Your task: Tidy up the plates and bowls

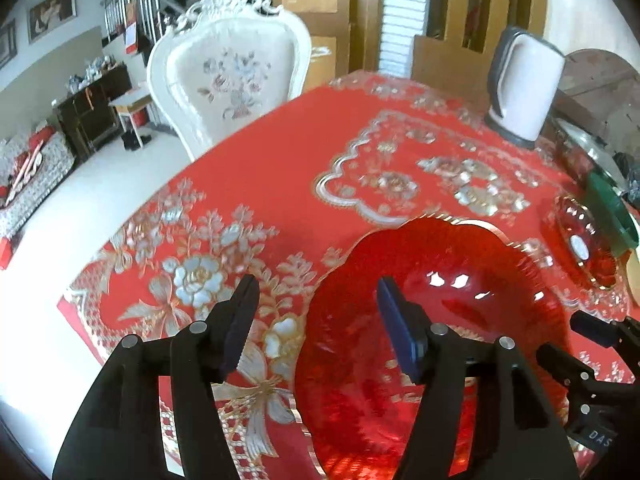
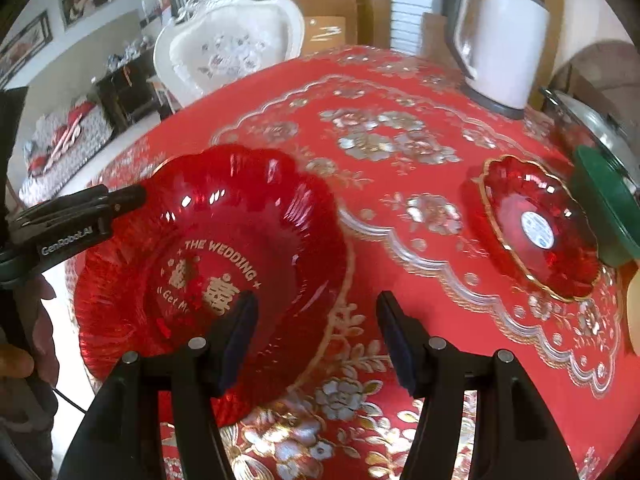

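- A large red scalloped bowl (image 2: 208, 256) sits on a desk (image 2: 400, 92) draped in a red cloth with silver and gold flowers; gold lettering on its floor reads "THE WEDDING".
- The left gripper (image 1: 316, 320) hangs over the bowl's left rim, jaws apart, one finger above the cloth and the other above the bowl, nothing pressed between them.
- The right gripper (image 2: 316, 332) stands at the bowl's right edge, jaws likewise parted and holding nothing; its left finger overlaps the rim in the picture.
- A smaller red dish (image 2: 536, 224) with a gold rim and a white sticker lies well apart to the right, beside a green lid (image 2: 608, 208).
- A white electric kettle (image 2: 500, 44) stands at the far edge of the desk, and a white ornate chair (image 1: 228, 76) is behind it.
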Tool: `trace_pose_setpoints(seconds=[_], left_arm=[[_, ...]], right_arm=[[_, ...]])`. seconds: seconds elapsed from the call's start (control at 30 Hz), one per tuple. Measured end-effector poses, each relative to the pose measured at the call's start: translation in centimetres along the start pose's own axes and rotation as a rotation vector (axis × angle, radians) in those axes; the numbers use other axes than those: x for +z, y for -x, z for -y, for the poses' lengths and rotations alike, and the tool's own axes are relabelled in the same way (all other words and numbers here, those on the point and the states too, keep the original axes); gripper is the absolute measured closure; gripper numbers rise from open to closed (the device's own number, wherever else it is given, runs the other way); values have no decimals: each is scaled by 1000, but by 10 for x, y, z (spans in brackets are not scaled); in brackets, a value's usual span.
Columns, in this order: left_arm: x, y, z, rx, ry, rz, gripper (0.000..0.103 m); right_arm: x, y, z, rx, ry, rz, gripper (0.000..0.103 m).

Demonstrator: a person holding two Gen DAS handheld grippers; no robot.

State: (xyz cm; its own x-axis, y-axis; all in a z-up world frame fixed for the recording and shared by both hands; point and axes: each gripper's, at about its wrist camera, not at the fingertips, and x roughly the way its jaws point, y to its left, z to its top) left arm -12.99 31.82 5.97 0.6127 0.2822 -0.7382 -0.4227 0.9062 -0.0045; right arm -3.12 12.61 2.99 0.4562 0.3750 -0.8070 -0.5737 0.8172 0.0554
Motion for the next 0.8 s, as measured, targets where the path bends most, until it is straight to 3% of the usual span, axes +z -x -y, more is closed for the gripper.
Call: trace_pose_setpoints(seconds=[0.47, 0.8], left_arm=[[18, 30, 107, -188, -139, 28, 41], [12, 33, 171, -267, -209, 3, 41]], right_arm=[[0, 46, 81, -87, -171, 86, 34], [-19, 59, 126, -123, -263, 92, 34]])
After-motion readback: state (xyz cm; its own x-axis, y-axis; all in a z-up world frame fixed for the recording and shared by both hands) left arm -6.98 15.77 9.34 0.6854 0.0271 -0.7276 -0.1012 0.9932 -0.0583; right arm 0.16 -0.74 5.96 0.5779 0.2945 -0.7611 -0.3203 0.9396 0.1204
